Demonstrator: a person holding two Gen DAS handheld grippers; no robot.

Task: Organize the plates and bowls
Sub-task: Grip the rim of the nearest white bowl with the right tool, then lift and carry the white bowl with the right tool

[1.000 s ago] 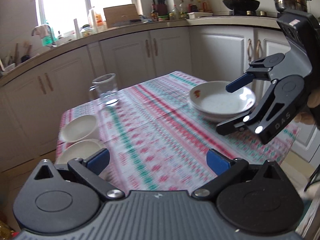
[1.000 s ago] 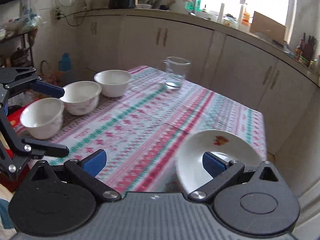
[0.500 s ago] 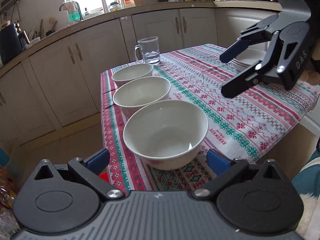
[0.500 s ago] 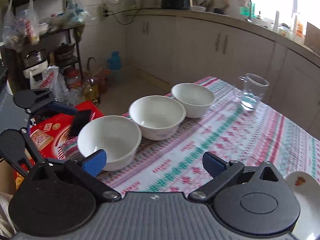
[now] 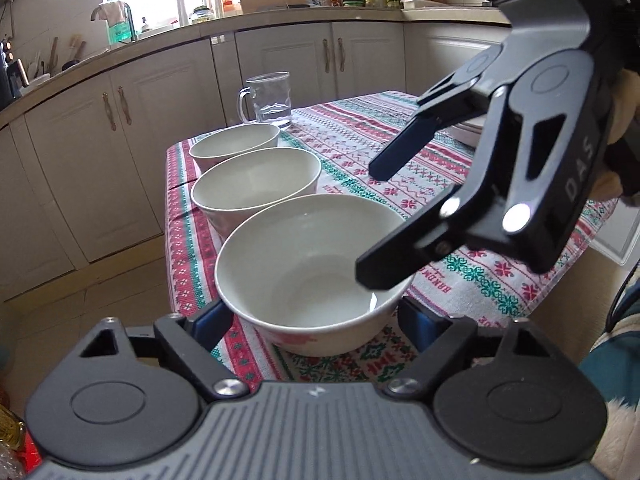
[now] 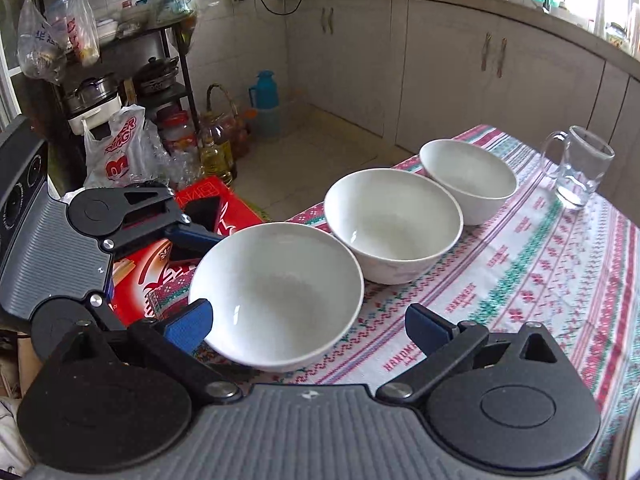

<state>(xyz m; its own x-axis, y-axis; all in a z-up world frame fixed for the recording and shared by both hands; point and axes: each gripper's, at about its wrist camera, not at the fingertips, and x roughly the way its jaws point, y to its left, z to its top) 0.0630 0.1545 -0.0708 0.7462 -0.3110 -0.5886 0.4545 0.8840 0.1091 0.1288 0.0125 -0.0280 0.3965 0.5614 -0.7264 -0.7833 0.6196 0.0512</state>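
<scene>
- The left gripper (image 5: 316, 316) has its jaws on either side of the near bowl (image 5: 304, 264). They have just been closing, and each blue pad now lies against the bowl's outer wall, low down, so the jaws are clamped on it.
- The near bowl is white and empty. It stands upright on the tabletop (image 5: 460, 280) near its edge, on a patterned red, green and white cloth.
- The right gripper (image 6: 308, 322) has its jaws wide apart, gripping nothing. In its own view the near bowl lies between the pads, nearer the left one, which overlaps the rim. In the left wrist view its lower finger tip hangs over the bowl's right rim and its upper finger is above the cloth.
- Just beyond the left jaws, along the same line, stands the middle bowl (image 5: 256, 184), white, upright and empty. It sits close behind the near bowl; I cannot tell whether they touch.
- Behind that is the far bowl (image 5: 234, 144), also white and empty, just beside the middle one.
- Farther still, a little right of the bowl row, stands a glass mug (image 5: 268, 100) with a little clear liquid at the bottom, its handle to the left.
- Far to the right of the left jaws, mostly hidden by the right gripper, is the edge of stacked white plates (image 5: 468, 130) on the cloth.
</scene>
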